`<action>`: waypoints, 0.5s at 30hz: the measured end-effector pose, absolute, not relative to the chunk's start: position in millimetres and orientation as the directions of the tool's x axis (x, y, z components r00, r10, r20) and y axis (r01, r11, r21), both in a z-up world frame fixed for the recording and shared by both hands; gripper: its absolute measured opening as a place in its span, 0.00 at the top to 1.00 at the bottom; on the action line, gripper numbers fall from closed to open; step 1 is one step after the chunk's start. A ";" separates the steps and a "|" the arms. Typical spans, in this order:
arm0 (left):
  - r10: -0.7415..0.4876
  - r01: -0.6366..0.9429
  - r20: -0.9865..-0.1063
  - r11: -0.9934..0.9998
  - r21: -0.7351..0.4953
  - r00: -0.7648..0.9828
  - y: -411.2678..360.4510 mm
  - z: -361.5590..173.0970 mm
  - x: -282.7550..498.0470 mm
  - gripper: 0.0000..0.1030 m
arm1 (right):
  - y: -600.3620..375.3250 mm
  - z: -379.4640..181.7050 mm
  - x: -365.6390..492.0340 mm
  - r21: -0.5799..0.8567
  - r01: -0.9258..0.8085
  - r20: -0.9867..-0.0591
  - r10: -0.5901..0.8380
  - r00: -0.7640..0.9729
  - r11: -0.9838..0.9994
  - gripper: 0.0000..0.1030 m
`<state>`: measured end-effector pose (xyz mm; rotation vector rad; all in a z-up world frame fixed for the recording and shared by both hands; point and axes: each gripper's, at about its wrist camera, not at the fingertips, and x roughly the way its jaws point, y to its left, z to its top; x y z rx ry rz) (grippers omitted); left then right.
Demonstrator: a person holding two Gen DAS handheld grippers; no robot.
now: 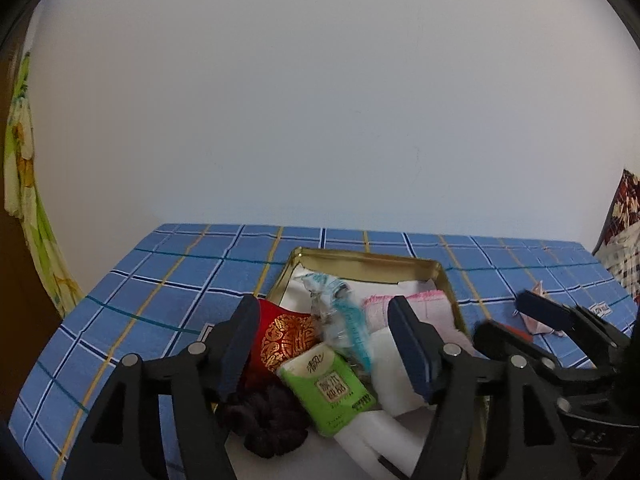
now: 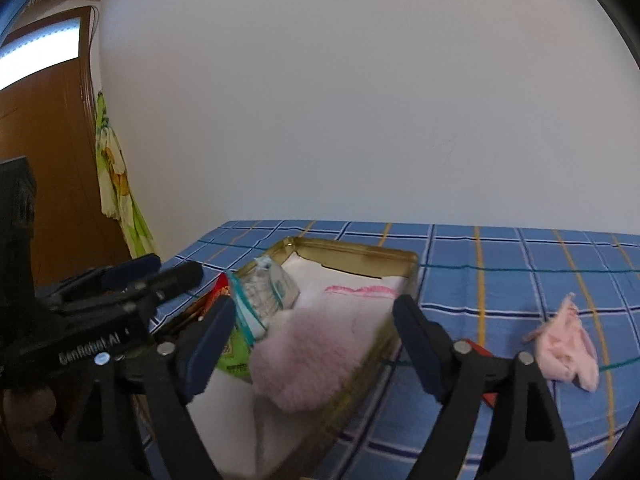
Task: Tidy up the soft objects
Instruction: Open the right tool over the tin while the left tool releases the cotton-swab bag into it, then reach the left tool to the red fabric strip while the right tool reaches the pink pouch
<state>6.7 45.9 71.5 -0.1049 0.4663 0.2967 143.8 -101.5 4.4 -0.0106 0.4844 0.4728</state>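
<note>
Both the left gripper (image 1: 324,346) and right gripper (image 2: 314,346) gape wide, empty, above the gold tin (image 2: 360,249) near the counter's far edge. The pink cloth (image 2: 566,346) lies well apart (toward the right edge); reaching over could snag the tin's heaped contents.

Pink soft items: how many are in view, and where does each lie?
2. A fuzzy pink cloth lies inside the gold tin, at its right side. A small pale pink piece lies on the blue checked tablecloth, right of the tin. Others may be buried under the tin's contents.
</note>
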 end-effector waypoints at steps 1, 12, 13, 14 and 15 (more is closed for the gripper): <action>0.253 -0.301 -0.451 0.953 -0.037 0.856 41.6 74.0 4.2 0.32 | -106.6 5.3 137.6 0.101 -0.444 -0.446 0.439 0.780 0.890 0.18; 0.125 -0.148 -0.463 0.989 -0.013 0.878 -56.5 75.0 24.0 0.29 | -210.5 5.9 114.1 0.011 -0.271 -0.435 0.249 0.866 0.963 0.12; 0.106 -0.126 -0.471 0.992 -0.011 0.876 -67.3 71.9 30.2 0.29 | -220.7 6.0 116.0 0.008 -0.248 -0.431 0.227 0.873 0.969 0.12; 0.090 -0.106 -0.484 0.994 -0.006 0.871 -77.8 68.4 35.9 0.29 | -230.4 5.8 117.2 0.003 -0.220 -0.427 0.200 0.882 0.976 0.12; 0.078 -0.089 -0.502 0.996 0.002 0.861 -89.7 65.1 42.6 0.29 | -241.3 5.6 117.8 -0.002 -0.192 -0.421 0.173 0.890 0.981 0.11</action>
